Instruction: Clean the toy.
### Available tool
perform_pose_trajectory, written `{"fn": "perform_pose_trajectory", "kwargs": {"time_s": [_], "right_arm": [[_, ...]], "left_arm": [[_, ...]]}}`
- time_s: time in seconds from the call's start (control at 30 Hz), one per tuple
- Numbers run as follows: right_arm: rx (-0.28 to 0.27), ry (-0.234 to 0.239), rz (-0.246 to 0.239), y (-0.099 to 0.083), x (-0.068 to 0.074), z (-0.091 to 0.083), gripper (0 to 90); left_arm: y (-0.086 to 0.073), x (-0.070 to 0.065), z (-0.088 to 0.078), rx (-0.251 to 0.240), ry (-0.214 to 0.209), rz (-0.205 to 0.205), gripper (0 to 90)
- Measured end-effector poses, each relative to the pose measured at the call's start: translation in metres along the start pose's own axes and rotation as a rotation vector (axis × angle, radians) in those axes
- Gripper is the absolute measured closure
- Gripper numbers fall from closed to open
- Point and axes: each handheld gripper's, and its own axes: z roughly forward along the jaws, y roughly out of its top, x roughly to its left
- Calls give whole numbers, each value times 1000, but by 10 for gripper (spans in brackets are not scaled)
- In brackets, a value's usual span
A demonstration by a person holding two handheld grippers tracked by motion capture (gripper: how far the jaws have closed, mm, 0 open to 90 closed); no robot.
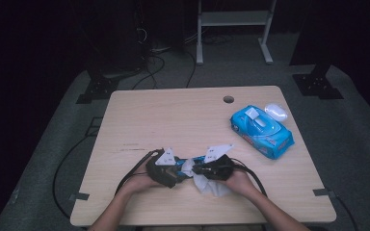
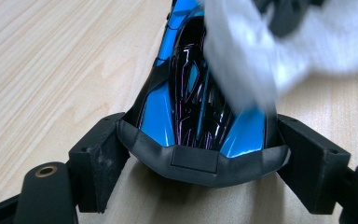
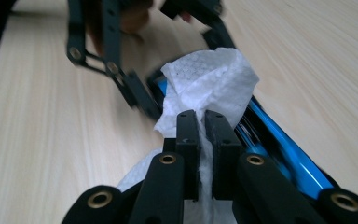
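Left tool (image 2: pixel 200 140) is clamped on the blunt end of a glossy blue and black plastic toy car (image 2: pixel 186 93); both pads press its flanks and the car's length runs away from the jaws along the pale wooden tabletop (image 2: pixel 51 70). In the high view the left tool (image 1: pixel 166 168) sits at the near edge of the tabletop (image 1: pixel 173 115), car (image 1: pixel 185 161) between the two tools.

Right tool (image 3: pixel 201 126) is pinched tight on a white embossed wet wipe (image 3: pixel 209 79), jaws almost together with a thin fold of the sheet between the pads. The wipe bunches past the jaw tips and lies on top of the car (image 3: pixel 279 144), which runs under and to the right of the right tool. In the left gripper view the wipe (image 2: pixel 261 46) drapes over the car's far part, just ahead of the left tool. In the high view the right tool (image 1: pixel 212 168) faces the left one, the rest of the wipe (image 1: pixel 207 185) hanging beneath it.

Container: a blue soft plastic wet-wipe pack (image 1: pixel 261 127) lies well apart from both tools, far right of the right tool, white flip lid on top. Contents can't be seen. A white oval object (image 1: pixel 276 111) sits just behind the pack, touching or nearly so.
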Motion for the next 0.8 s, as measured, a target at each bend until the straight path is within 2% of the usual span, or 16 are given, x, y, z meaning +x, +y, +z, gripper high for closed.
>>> {"fn": "perform_pose_trajectory", "kwargs": {"time_s": [0.03,0.07,0.13,0.27,0.37,0.47,0.5,0.53,0.6,0.63,0.77,0.8], "right_arm": [[0,0,0,0,0,0,838],[2,21,-20,7,5,11,838],[-3,30,-26,11,6,18,838],[-3,33,-16,12,3,18,839],[1,9,-20,7,2,10,840],[8,-19,-9,-2,-2,-3,840],[16,-44,6,-9,-6,-13,840],[16,-44,6,-9,-6,-13,840],[22,-67,31,-19,-11,-23,840],[9,-83,62,-27,-18,-31,840],[25,-120,86,-35,-26,-39,840],[27,-130,115,-40,-33,-40,840]], "left_arm": [[0,0,0,0,0,0,215],[0,0,0,2,1,4,215],[-1,0,-1,0,0,4,216],[-1,1,-1,-4,-2,4,218],[-1,0,-1,-1,-1,6,217],[-1,1,-2,0,0,9,218],[-2,1,-2,-1,-2,9,218],[-2,1,-2,-1,-2,9,218],[-1,1,-2,1,1,12,218],[-1,0,-1,1,2,13,218],[-1,1,-2,6,2,14,218],[-1,0,-2,9,2,16,217]]}}
